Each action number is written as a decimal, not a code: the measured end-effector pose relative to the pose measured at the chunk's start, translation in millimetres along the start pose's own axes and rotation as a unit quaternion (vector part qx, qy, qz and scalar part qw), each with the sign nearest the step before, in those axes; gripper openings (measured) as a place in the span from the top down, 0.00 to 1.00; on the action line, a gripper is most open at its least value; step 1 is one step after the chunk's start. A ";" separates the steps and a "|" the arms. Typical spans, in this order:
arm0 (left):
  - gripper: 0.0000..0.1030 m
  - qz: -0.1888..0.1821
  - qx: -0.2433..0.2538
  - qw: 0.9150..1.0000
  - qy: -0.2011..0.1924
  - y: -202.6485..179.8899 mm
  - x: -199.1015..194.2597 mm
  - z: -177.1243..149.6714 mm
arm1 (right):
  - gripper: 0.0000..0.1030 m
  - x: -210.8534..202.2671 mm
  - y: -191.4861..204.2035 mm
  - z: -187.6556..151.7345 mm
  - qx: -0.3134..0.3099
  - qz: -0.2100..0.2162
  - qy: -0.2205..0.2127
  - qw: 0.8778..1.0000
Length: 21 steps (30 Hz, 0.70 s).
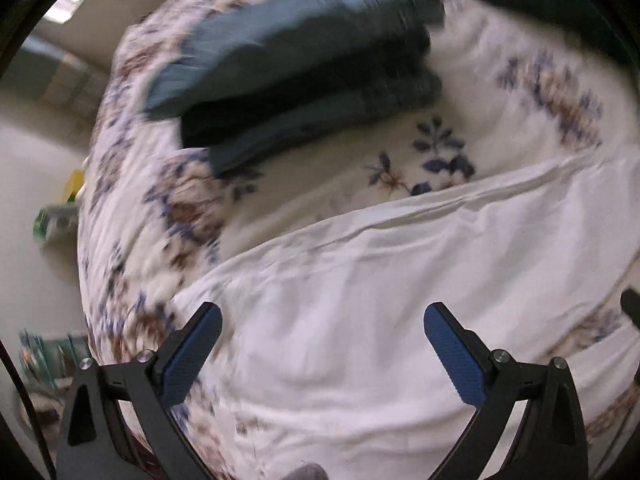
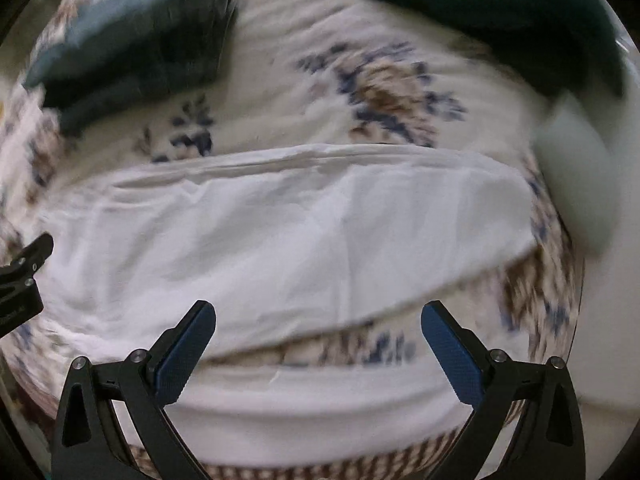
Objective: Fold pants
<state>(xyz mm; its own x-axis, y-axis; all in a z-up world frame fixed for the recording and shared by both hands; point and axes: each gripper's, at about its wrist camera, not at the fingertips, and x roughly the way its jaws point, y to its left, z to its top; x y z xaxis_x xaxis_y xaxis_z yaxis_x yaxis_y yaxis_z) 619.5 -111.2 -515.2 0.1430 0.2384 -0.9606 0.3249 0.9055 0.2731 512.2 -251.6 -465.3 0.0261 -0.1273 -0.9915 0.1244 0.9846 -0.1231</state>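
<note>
left gripper [image 1: 322, 320]: jaws wide apart, nothing between the blue pads [image 1: 188, 356], hanging over the white pants, not touching cloth as far as I can tell
right gripper [image 2: 318, 318]: jaws spread wide too, empty, above the near edge of the white pants; its tip also pokes into the left wrist view at the right rim
white pants [image 2: 288, 240]: spread flat and long across the bedspread, directly under both grippers, a seam or folded edge running along the far side; one end stops short of the pale pillow
bedspread [image 2: 396, 92]: cream with blue-brown flowers, under the pants on all sides, blurred in both views
folded stack [image 1: 296, 68]: dark blue-grey clothes piled beyond the pants, well apart from them, toward the far-left corner of the bedspread
dark green cloth [image 2: 500, 16]: beyond the pants at far right, shape unclear
pale pillow [image 2: 576, 184]: right of the pants, at the bedspread edge
floor clutter [image 1: 60, 220]: green and yellow bits off the bedspread's left edge, too blurred to name
</note>
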 end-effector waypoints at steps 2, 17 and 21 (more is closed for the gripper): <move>0.03 -0.007 0.036 0.999 0.030 -12.5 33.9 16.0 | 0.00 43.9 11.5 33.5 -0.044 -0.002 0.037 0.998; 0.28 -0.091 0.229 0.963 0.111 -67.1 127.2 58.8 | 0.25 176.9 72.3 120.1 -0.317 -0.026 0.106 0.942; 0.69 -0.107 0.200 0.970 0.086 -66.6 108.8 45.8 | 0.74 172.8 66.8 117.6 -0.295 -0.010 0.083 0.952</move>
<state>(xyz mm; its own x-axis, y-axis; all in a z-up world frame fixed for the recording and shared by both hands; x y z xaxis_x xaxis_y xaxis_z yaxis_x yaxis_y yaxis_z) 656.2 -161.6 -635.5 -0.1152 0.1467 -0.9825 0.6712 0.7406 0.0319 641.6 -221.9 -639.9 -0.1338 -0.1750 -0.9754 -0.4566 0.8845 -0.0961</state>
